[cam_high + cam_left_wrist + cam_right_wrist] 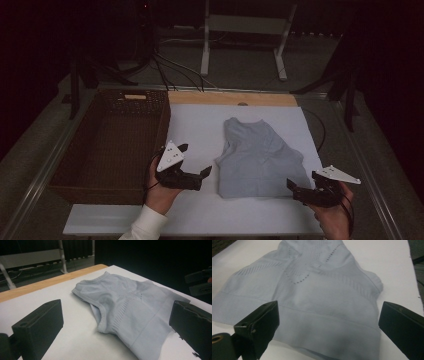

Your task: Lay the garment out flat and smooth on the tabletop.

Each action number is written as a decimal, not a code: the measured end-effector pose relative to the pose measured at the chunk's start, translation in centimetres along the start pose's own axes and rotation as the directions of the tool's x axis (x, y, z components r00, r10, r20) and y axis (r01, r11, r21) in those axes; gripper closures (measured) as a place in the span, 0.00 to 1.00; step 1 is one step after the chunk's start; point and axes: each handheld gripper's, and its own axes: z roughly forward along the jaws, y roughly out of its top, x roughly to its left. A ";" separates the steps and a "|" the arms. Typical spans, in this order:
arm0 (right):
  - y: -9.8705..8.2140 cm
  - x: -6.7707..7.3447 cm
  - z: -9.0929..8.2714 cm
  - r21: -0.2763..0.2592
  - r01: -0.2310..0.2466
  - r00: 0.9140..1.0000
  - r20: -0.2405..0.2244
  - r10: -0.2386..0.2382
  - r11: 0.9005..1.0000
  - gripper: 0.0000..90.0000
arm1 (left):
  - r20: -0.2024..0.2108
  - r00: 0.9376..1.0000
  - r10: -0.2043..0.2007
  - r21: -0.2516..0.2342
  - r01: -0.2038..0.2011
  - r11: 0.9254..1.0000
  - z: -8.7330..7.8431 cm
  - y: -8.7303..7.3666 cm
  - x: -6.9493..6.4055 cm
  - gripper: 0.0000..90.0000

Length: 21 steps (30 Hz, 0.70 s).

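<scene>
plain grey top (260, 155), no readable label

A pale blue-grey sleeveless top (260, 157) lies flat on the white board (200, 125), right of its centre. Its neck and armholes point toward twelve o'clock, its wide hem toward six. Rows of small knitted perforations run across its middle. The fabric is loosely creased, and one lower corner flares out toward four o'clock.
</scene>
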 end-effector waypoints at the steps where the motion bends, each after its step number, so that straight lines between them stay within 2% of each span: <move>1: 0.0 0.1 0.1 0.002 0.003 1.000 -0.001 -0.003 1.000 0.04 | -0.001 1.000 0.000 0.000 0.000 1.000 0.0 0.0 0.0 0.00; 21: 0.8 2.8 2.0 0.008 0.042 0.997 -0.068 -0.041 0.999 0.02 | 0.003 1.000 -0.001 0.006 0.001 1.000 0.2 -0.1 -0.1 0.00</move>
